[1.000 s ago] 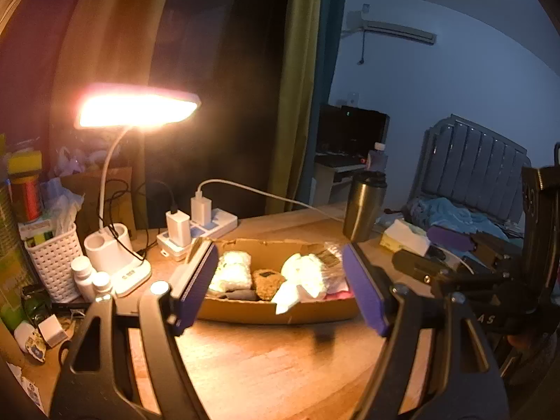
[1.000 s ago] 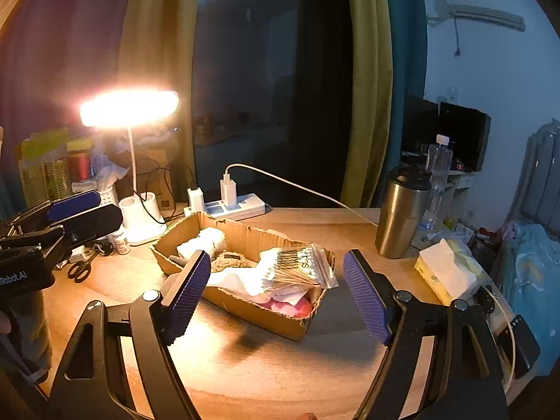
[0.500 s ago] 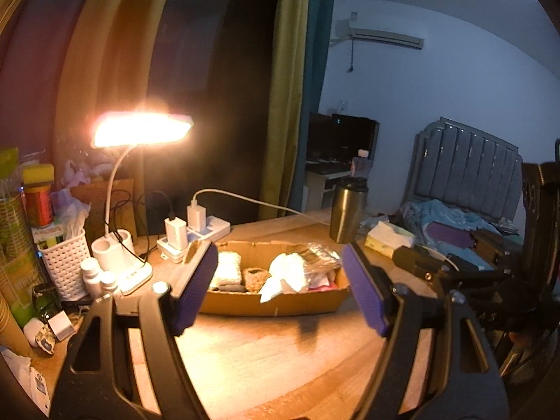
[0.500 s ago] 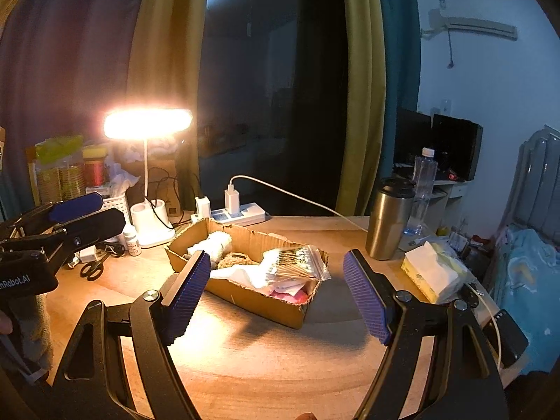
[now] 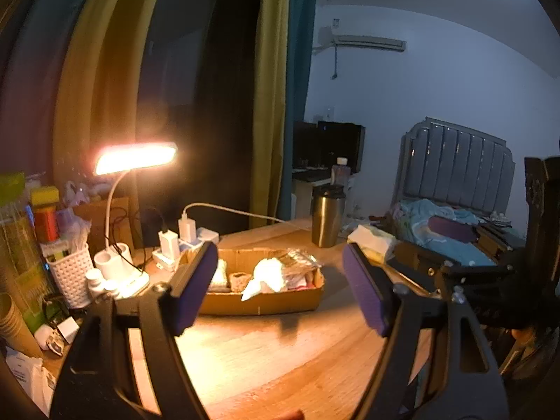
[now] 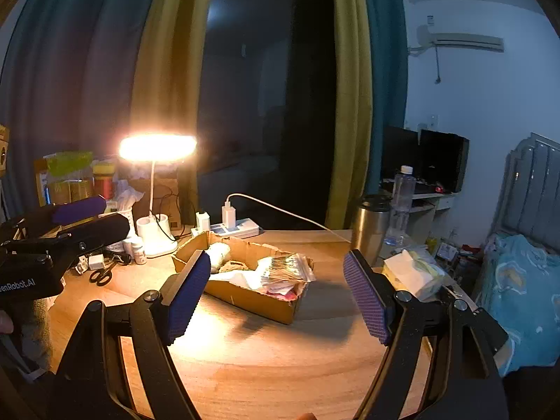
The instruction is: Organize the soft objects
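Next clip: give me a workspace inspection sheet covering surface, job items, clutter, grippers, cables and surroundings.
Surface: wooden table, lamp-lit, bare in front.
Job's things: cardboard box holding a white roll, tissue and a clear bag of swabs.
Clutter: steel tumbler, tissue pack, scissors, white basket, small bottles.
Grippers: left gripper and right gripper open, empty, short of the box.
Cables: white cable from a charger on the power strip.
Surroundings: desk lamp, curtains, bed, air conditioner.
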A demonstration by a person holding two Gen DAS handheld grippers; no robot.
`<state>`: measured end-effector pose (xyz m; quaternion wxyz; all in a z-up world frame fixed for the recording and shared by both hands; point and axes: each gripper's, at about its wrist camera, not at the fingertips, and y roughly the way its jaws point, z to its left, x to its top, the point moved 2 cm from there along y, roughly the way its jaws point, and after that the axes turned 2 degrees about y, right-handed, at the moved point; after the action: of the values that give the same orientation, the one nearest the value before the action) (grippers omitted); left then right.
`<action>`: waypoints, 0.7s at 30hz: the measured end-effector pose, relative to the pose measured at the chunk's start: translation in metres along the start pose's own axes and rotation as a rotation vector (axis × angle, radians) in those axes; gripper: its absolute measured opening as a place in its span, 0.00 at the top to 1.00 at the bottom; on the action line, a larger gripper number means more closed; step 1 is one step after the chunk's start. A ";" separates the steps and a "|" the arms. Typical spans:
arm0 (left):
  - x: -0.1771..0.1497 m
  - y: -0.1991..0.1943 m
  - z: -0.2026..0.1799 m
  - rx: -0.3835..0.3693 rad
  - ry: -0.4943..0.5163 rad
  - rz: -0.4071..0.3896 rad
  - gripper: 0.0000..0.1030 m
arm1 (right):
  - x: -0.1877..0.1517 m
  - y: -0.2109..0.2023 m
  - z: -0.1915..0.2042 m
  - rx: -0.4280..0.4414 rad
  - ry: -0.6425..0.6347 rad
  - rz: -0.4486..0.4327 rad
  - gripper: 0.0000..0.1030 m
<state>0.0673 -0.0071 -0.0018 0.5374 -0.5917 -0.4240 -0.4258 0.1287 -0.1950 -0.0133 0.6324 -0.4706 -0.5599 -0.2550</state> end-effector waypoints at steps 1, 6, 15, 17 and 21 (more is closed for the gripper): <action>0.002 -0.003 -0.003 0.001 0.005 -0.005 0.27 | 0.002 -0.003 -0.002 -0.006 0.006 0.004 0.21; 0.011 -0.014 -0.013 0.015 0.028 -0.013 0.06 | 0.010 -0.017 -0.008 -0.026 0.023 -0.005 0.21; 0.035 -0.029 -0.022 0.052 0.032 -0.043 0.06 | 0.030 -0.040 -0.006 -0.035 0.026 -0.055 0.21; 0.039 -0.033 -0.022 0.055 0.030 -0.054 0.06 | 0.033 -0.045 -0.005 -0.034 0.024 -0.068 0.21; 0.043 -0.038 -0.023 0.075 0.043 -0.071 0.06 | 0.036 -0.048 -0.006 -0.033 0.026 -0.080 0.21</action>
<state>0.0416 -0.0260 0.0510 0.5526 -0.5465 -0.4488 -0.4411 0.0991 -0.2133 0.0361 0.6210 -0.4549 -0.5657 -0.2955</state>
